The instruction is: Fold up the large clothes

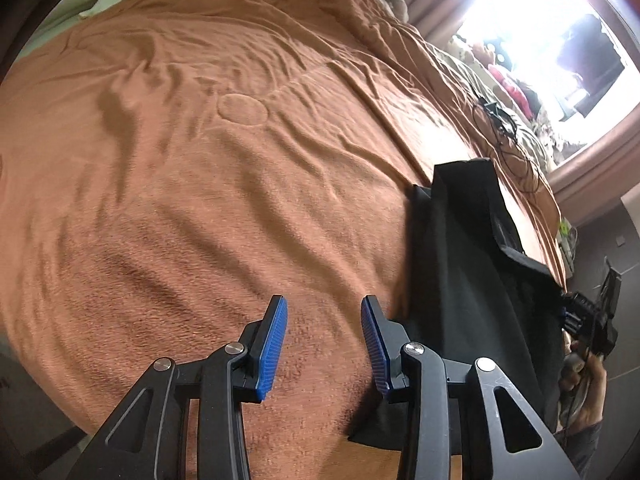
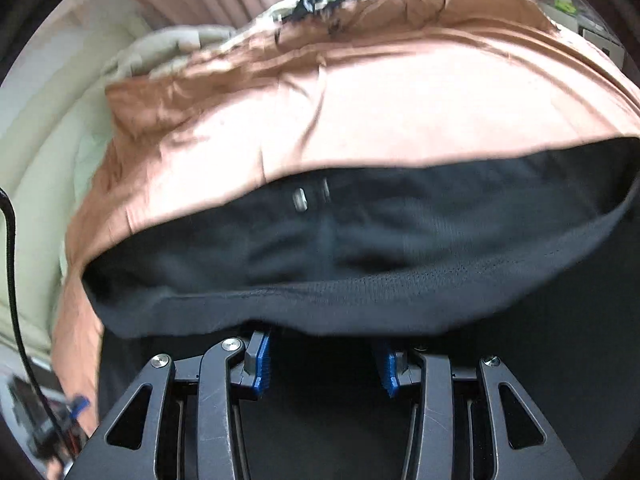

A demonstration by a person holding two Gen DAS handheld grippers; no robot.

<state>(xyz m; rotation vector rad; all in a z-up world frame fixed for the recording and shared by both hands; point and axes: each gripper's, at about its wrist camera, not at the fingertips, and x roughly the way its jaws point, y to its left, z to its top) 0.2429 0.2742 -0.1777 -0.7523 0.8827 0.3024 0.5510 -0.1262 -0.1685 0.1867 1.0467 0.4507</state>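
A wide bed (image 1: 200, 160) under a brown blanket (image 2: 360, 112) carries the black garment (image 1: 472, 280), which lies along its near edge on the right-hand side, part of it draped over the right gripper (image 2: 324, 364). That gripper's fingers (image 2: 261, 364) stand apart with cloth lying across their tips, not pinched. The left gripper (image 1: 324, 344) hangs over bare blanket beside the garment, released and holding nothing. The fold looks barely begun; next, each gripper likely needs to pinch an edge.
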